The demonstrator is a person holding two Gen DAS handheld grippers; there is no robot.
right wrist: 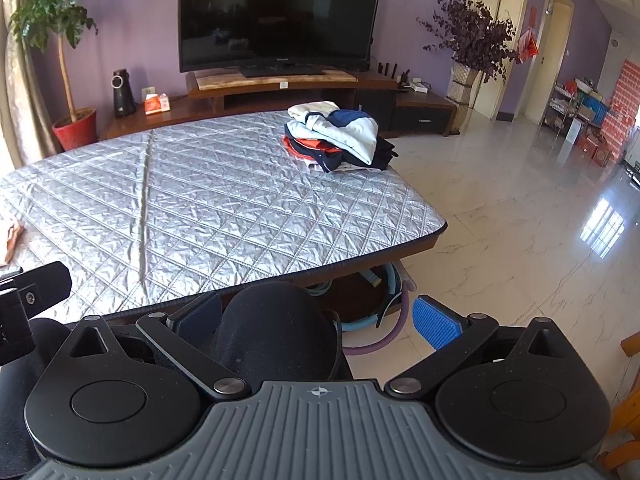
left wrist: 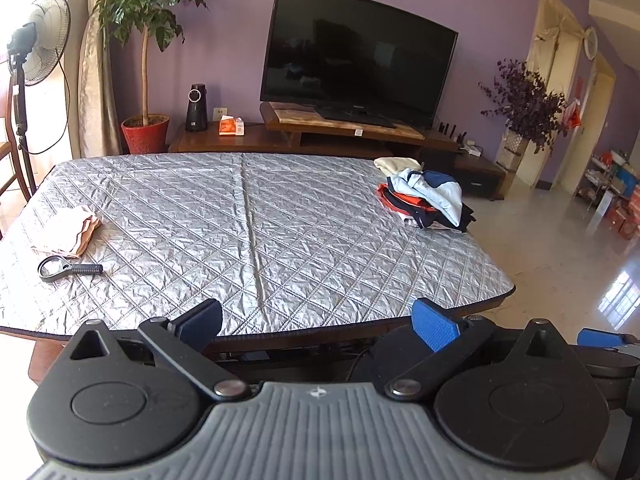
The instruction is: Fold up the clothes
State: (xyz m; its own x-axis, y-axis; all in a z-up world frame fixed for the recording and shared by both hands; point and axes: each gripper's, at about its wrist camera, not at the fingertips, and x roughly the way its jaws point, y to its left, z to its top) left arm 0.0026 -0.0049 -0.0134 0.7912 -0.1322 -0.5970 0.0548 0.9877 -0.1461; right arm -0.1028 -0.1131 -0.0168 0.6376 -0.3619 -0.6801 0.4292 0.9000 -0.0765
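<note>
A heap of unfolded clothes (left wrist: 426, 198), light blue, navy, red and cream, lies at the far right corner of the table with the silver quilted cover (left wrist: 248, 224); the right wrist view shows the same heap (right wrist: 340, 138). A folded pale pink garment (left wrist: 66, 232) rests near the table's left edge. My left gripper (left wrist: 318, 322) hovers open off the near edge, blue pads wide apart, holding nothing. My right gripper (right wrist: 318, 320) is open too, below and in front of the table's near right corner, with a dark rounded knee-like shape (right wrist: 276, 328) between its fingers and the table.
A black magnifying glass (left wrist: 66, 269) lies by the pink garment. Behind the table stand a TV (left wrist: 356, 56) on a wooden bench, a potted tree (left wrist: 146, 132) and a fan (left wrist: 38, 40). Glossy tiled floor (right wrist: 520, 220) spreads to the right. Hoops and a hose (right wrist: 380, 292) lie under the table.
</note>
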